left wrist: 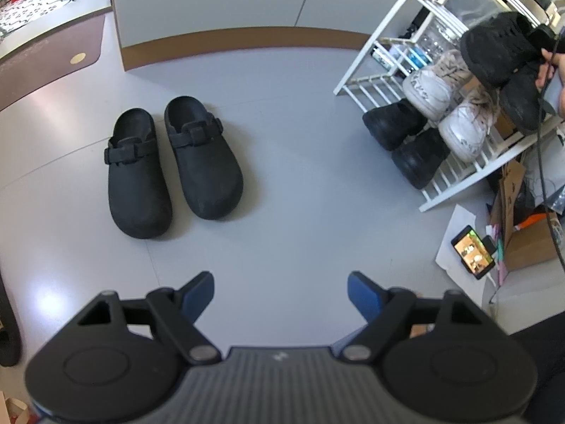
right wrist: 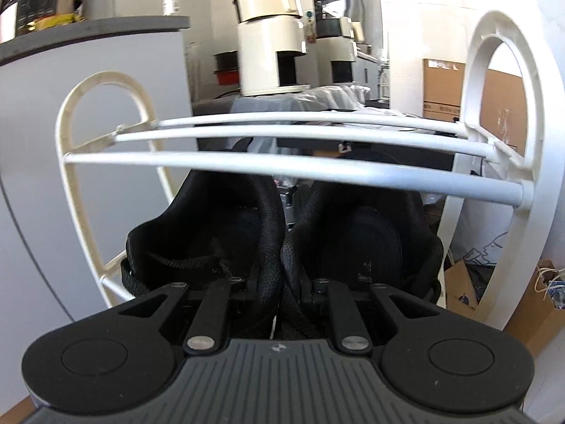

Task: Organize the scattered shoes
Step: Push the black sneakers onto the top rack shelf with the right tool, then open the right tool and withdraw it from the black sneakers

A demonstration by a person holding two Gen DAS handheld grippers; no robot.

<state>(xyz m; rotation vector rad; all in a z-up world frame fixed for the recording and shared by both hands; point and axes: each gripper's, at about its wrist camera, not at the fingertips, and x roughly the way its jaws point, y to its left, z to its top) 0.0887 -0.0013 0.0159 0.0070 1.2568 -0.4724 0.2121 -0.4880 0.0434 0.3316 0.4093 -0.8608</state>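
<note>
A pair of black clogs stands side by side on the grey floor, ahead and left of my left gripper, which hangs open above the floor with nothing between its blue pads. My right gripper is shut on the inner collars of two black sneakers, pinched together. They hang just before the white shoe rack's rails. The left wrist view shows that pair up against the rack, with a hand behind it.
The rack holds two white sneakers and, lower down, two black shoes. A lit phone, papers and cardboard boxes lie right of the rack. A grey cabinet stands behind the clogs, a brown mat to the left.
</note>
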